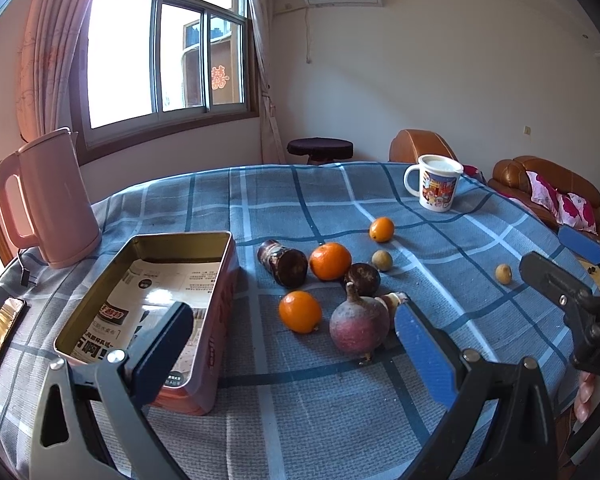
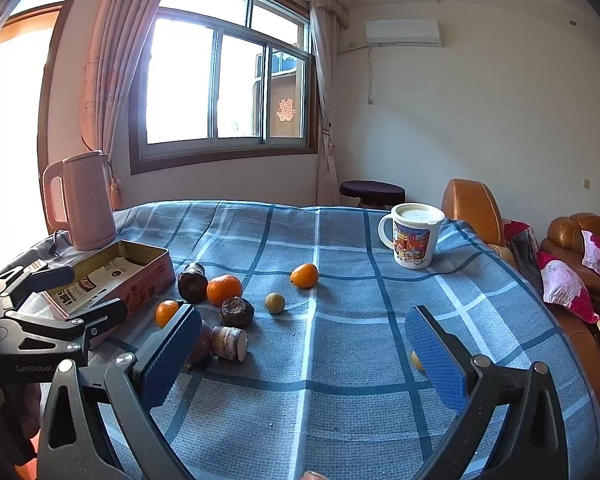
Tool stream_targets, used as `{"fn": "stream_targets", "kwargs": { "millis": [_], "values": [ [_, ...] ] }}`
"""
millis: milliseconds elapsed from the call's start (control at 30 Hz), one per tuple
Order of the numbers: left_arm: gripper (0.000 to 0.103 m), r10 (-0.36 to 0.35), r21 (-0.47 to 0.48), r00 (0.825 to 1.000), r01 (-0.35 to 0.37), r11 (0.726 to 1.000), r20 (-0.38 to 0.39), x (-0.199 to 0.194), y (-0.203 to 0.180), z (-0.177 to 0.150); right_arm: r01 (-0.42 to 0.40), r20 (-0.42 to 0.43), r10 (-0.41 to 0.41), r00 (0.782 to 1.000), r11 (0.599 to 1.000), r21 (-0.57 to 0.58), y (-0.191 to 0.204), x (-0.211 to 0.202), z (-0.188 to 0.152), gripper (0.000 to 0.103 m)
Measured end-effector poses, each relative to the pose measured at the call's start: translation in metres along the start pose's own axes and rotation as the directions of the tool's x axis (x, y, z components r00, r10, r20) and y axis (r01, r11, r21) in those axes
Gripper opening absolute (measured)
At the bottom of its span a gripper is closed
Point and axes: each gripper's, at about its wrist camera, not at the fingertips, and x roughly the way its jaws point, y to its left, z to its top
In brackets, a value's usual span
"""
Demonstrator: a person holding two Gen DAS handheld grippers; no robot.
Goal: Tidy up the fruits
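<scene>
Fruit's loose ahead of both grippers; left gripper (image 1: 296, 344) and right gripper (image 2: 304, 352) spread wide, empty, tin (image 1: 100, 300) waiting left.

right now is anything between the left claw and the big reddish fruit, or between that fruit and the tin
Nothing visible blocks the open left claw from the reddish fruit; only bare cloth lies between. Toward the tin, the near orange sits partly in the line, so the fruit would likely need lifting over it and the tin's wall.

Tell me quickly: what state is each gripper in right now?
Left gripper: open, holding nothing.
Right gripper: open, holding nothing.
</scene>
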Motion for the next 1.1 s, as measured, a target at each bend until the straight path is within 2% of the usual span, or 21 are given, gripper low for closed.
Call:
{"fn": "stream_targets", "kwargs": {
  "millis": [600, 733, 967, 1100],
  "values": [
    [0.103, -0.001, 0.009, 1.000, 0.001, 1.000, -0.013, 0.005, -0.003, -0.003, -0.003, -0.015, 0.003, 1.000, 1.000, 0.022, -0.005, 0.005, -0.005, 0.102],
    [0.103, 0.000, 0.012, 1.000, 0.001, 1.000, -0.031, 0.012, -0.005, -0.008, -0.036, -0.029, 0.038, 0.999, 0.997, 0.066, -0.012, 0.009, -0.009, 0.102],
    [0.101, -0.042, 0.026, 0.995, 0.044, 0.999, -0.096, 0.032, -0.017, -0.013, 0.053, -0.080, -0.049, 0.996, 0.997, 0.055, -0.029, 0.019, -0.023, 0.102],
    [0.092, -0.074, 0.038, 0.985, 0.081, 0.996, -0.153, 0.048, -0.028, -0.014, 0.089, -0.113, -0.080, 0.990, 0.993, 0.074, -0.044, 0.025, -0.031, 0.102]
  ]
}}
